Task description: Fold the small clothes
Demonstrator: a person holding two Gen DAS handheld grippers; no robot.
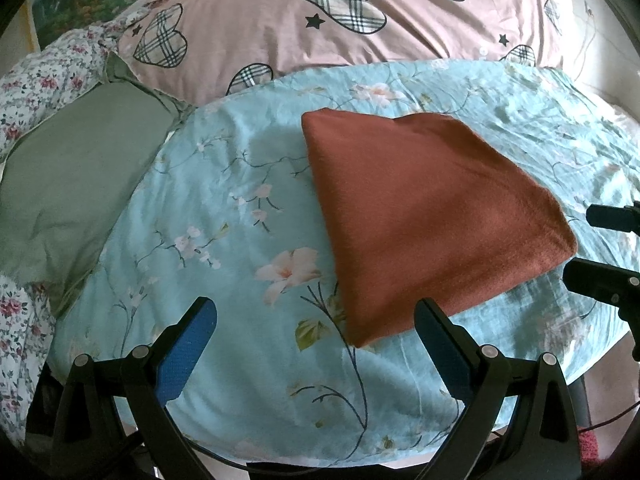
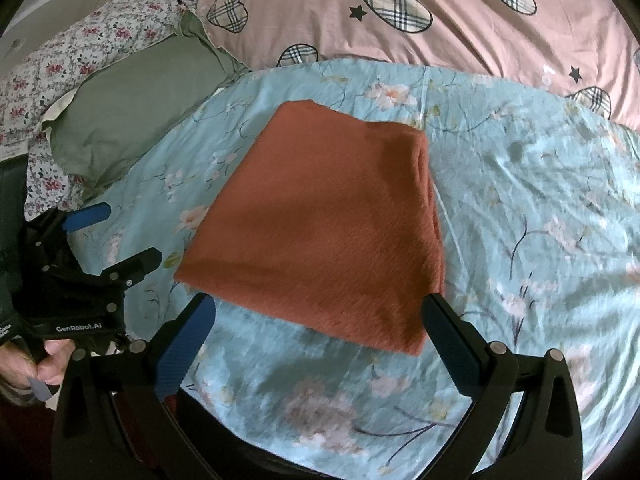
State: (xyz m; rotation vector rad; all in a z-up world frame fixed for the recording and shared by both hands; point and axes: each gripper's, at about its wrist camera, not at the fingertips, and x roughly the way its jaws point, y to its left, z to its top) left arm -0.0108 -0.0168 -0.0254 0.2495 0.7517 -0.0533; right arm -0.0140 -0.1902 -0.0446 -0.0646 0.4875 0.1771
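A rust-brown garment (image 1: pixel 428 216) lies folded into a flat rectangle on the light blue floral sheet (image 1: pixel 224 208); it also shows in the right wrist view (image 2: pixel 328 232). My left gripper (image 1: pixel 316 312) is open and empty, just short of the garment's near left corner. My right gripper (image 2: pixel 318 308) is open and empty, its fingers straddling the garment's near edge from just above. The right gripper's fingers (image 1: pixel 600 280) show at the right edge of the left wrist view. The left gripper (image 2: pixel 120 236) shows open at the left of the right wrist view.
A green pillow (image 1: pixel 72 184) lies left of the sheet, also in the right wrist view (image 2: pixel 136 104). A pink quilt with plaid hearts (image 1: pixel 320 20) lies behind. A flowered white cloth (image 2: pixel 80 52) is at the far left. The sheet's front edge (image 1: pixel 360 452) is near my fingers.
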